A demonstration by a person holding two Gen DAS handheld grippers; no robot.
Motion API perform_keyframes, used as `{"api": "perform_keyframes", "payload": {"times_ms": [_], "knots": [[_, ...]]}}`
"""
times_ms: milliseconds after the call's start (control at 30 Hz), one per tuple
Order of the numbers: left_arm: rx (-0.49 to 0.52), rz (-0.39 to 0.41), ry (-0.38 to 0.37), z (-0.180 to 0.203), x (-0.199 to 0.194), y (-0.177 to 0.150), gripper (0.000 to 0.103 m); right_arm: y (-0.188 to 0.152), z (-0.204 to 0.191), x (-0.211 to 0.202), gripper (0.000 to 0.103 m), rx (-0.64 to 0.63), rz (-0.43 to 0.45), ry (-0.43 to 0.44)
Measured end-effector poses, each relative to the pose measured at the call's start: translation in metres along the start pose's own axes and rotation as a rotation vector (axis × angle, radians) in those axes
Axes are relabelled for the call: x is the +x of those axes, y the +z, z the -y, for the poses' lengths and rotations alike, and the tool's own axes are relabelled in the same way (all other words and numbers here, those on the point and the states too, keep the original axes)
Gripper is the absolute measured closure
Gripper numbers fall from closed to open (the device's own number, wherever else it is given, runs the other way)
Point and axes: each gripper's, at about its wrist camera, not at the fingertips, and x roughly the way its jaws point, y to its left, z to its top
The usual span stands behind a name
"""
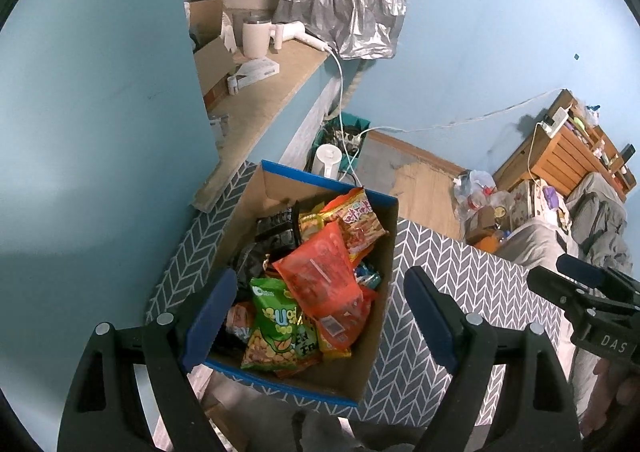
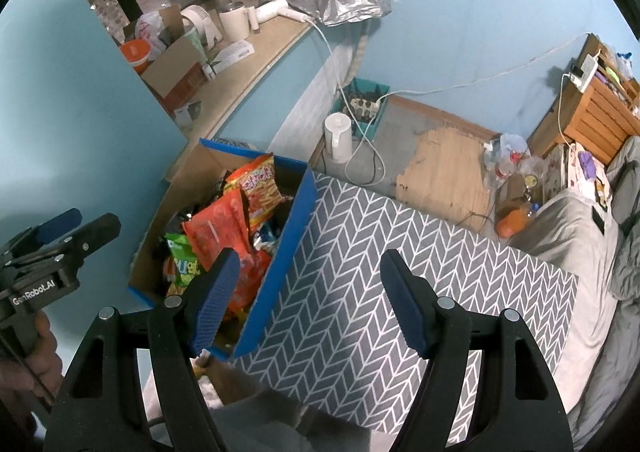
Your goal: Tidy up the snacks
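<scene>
Above the snack box (image 1: 360, 332), both hand-held grippers tilted downward, seemingly empty, jaws apart

**Inspector:** Your left wrist camera sits above the snack box (image 1: 304, 292) and looks steeply down into it, close in. The box fills the frame's centre between the left gripper (image 1: 320, 316) fingers. Your right gripper (image 1: 576, 284) enters at the right edge.

**Operator:** And the right view?

**Inspector:** Your right wrist camera looks down just as steeply from a little further right. Its gripper (image 2: 310, 302) frames the patterned table (image 2: 360, 252), with the box (image 2: 280, 252) left of centre and the left gripper (image 2: 60, 236) at the left edge. Both views share box, table, shelf (image 1: 260, 100) and blue wall (image 2: 460, 12).
</scene>
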Motion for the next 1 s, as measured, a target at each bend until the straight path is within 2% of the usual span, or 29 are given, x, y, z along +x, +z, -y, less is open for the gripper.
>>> {"api": "perform_keyframes", "payload": {"times_ms": [1000], "knots": [[0.009,-0.003,-0.008,0.0023,-0.0022,0.0028,0.016,0.0025,-0.0029,-0.0085,0.03,0.0,0.005,0.009]]}}
